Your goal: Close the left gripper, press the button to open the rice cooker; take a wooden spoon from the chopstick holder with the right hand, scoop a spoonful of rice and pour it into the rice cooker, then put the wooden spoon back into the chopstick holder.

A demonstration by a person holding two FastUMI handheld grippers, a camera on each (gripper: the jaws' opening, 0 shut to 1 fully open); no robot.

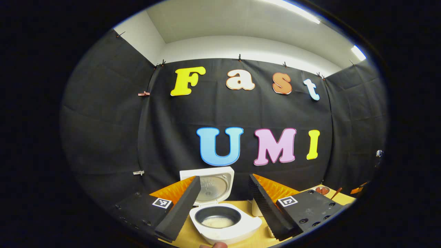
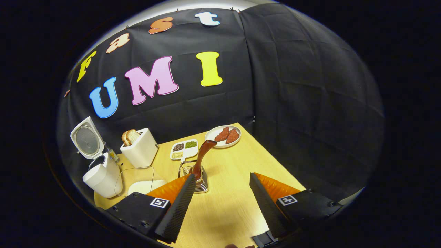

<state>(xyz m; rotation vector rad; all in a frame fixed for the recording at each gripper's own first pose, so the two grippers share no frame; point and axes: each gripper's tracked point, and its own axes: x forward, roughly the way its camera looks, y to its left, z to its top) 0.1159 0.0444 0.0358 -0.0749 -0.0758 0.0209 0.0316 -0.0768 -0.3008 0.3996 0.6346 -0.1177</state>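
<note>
With the rice cooker [image 1: 225, 220] already standing open on the table [image 2: 227, 206], lid tipped back and a little rice in the bottom of its pot, the spoon looks to be back where it belongs. From the right gripper view, the wooden spoon [image 2: 202, 156] stands tilted in the wire chopstick holder [image 2: 194, 179], its bowl uppermost, just beyond the right tool [image 2: 220, 203], whose fingers are spread and hold nothing. The left tool [image 1: 224, 206] hangs over the cooker, likewise spread and empty.

Risks now are small but real. The holder is light and open-sided; a finger of the right tool passing close could catch the leaning spoon and tip holder and all. The glass dish of rice [image 2: 139, 182] sits near the cooker, beside the toaster [image 2: 139, 151], and a careless sweep of either tool could nudge it or knock the raised lid.
</note>
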